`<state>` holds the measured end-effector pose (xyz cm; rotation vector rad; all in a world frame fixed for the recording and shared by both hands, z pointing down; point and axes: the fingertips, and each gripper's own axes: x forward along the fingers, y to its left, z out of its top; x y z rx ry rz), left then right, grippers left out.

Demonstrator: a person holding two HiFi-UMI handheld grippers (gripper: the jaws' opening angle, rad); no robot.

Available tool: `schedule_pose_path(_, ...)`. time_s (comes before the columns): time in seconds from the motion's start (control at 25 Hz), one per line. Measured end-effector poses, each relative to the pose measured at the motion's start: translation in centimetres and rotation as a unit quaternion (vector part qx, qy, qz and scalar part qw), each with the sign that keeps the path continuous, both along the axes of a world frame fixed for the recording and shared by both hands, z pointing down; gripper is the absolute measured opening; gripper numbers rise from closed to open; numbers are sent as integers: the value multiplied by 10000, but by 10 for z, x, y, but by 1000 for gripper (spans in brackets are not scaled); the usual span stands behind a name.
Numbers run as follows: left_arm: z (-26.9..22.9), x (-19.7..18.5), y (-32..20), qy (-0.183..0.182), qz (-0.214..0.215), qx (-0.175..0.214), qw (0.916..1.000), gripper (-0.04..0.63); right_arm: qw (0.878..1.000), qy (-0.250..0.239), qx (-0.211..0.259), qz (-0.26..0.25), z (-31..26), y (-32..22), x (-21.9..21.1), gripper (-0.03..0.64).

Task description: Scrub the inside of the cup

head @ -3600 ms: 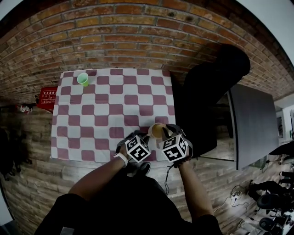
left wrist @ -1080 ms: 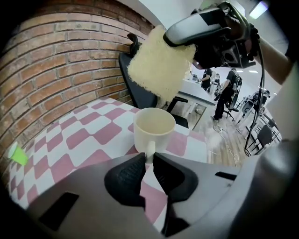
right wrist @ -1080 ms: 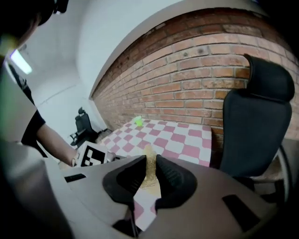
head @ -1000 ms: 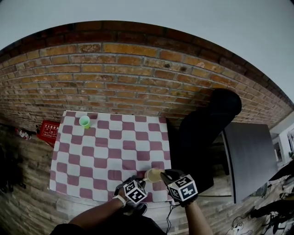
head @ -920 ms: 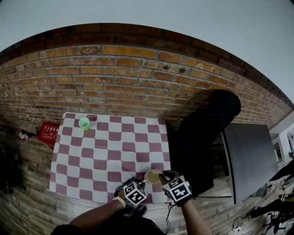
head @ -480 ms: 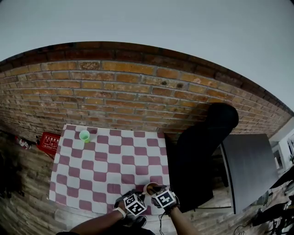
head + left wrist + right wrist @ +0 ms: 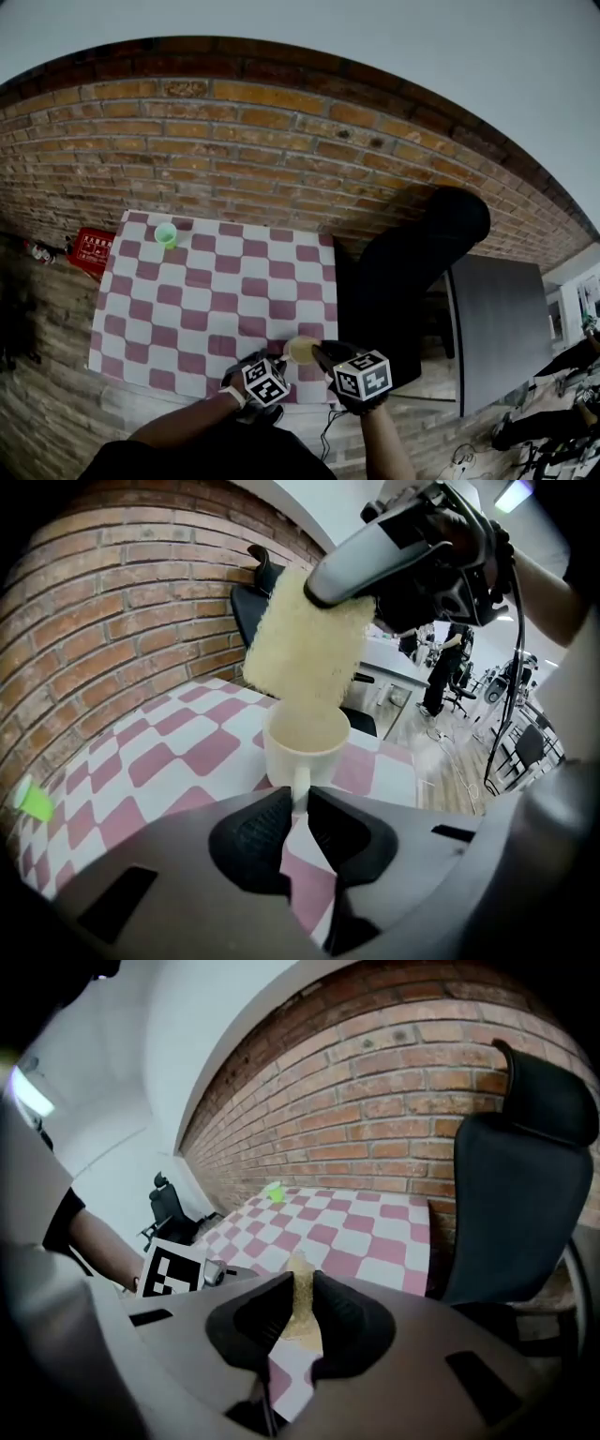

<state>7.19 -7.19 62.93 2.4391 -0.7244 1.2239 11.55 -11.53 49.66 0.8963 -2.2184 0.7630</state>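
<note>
Left gripper view looks along the left hand-held gripper. Its two dark, ribbed jaws are nearly together, pinching the thin handle of a cream cup. The cup is smooth and matte, with a round open mouth, and sits upright straight ahead of the jaws. Its base is hidden behind the jaws, so I cannot tell whether it rests on the desk or is held just above it.

Above the cup's mouth hangs a pale yellow sponge, a flat rectangle with a coarse, grainy face, tilted slightly. Its lower edge is right at the far rim of the cup, but I cannot tell whether the two touch. The right hand-held gripper comes in from the upper right of the left one and grips the sponge by its top corner. In the right gripper view the jaws are closed down on the sponge, which shows edge-on between them as a thin, rough strip.

Head view puts both hand-held grippers side by side at the near edge of the desk, the cup just ahead of them and between their tips. A cloth of dark red and white squares covers the desk. Well away from both hand-held grippers, at the far left corner, stands a small green cup. To the right of the right hand-held gripper stands a black chair with a rounded back. Behind the desk is a rough brick wall.
</note>
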Motion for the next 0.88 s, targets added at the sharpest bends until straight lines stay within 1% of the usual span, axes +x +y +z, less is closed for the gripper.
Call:
schedule_pose_path(0.08,0,0,-5,-4,8,19,10000,61,9970,588,347,-365,-6,-6,2,74)
schedule_pose_path(0.12,2,-1,-10,-2,2,25,10000,61,9921,948,499,-645,-1,-10,-1,74)
schedule_pose_path(0.2,5,-3,-21,12,-3,110,9999,61,9781,1563,662,-1201,21,-15,-10,74)
schedule_pose_path(0.28,8,-3,-20,22,9,153,9999,61,9637,2009,687,-1621,50,-10,-16,74)
schedule_pose_path(0.32,10,-2,-17,30,11,137,9999,61,9551,2242,715,-1800,63,-6,-17,74)
schedule_pose_path(0.4,13,1,-9,50,16,84,10000,61,9334,2741,810,-2168,85,1,-14,74)
schedule_pose_path(0.44,13,2,-7,59,21,64,10000,61,9245,2899,821,-2333,93,4,-14,74)
schedule_pose_path(0.48,13,3,-6,67,27,49,10000,61,9205,2940,773,-2456,99,7,-14,74)
schedule_pose_path(0.52,13,3,-6,75,33,37,10000,63,9214,2877,669,-2526,102,10,-16,74)
schedule_pose_path(0.56,13,3,-6,79,37,31,10000,61,9256,2745,536,-2549,103,12,-19,74)
schedule_pose_path(0.64,13,3,-8,82,36,36,10000,61,9405,2336,234,-2456,96,16,-24,74)
schedule_pose_path(0.76,14,1,-9,93,17,44,9999,61,9657,1608,-147,-2036,70,14,-26,74)
schedule_pose_path(0.8,14,1,-9,99,11,42,9999,63,9722,1401,-184,-1868,60,10,-25,74)
schedule_pose_path(0.88,15,1,-9,111,3,43,9999,61,9825,1059,-106,-1526,39,0,-19,74)
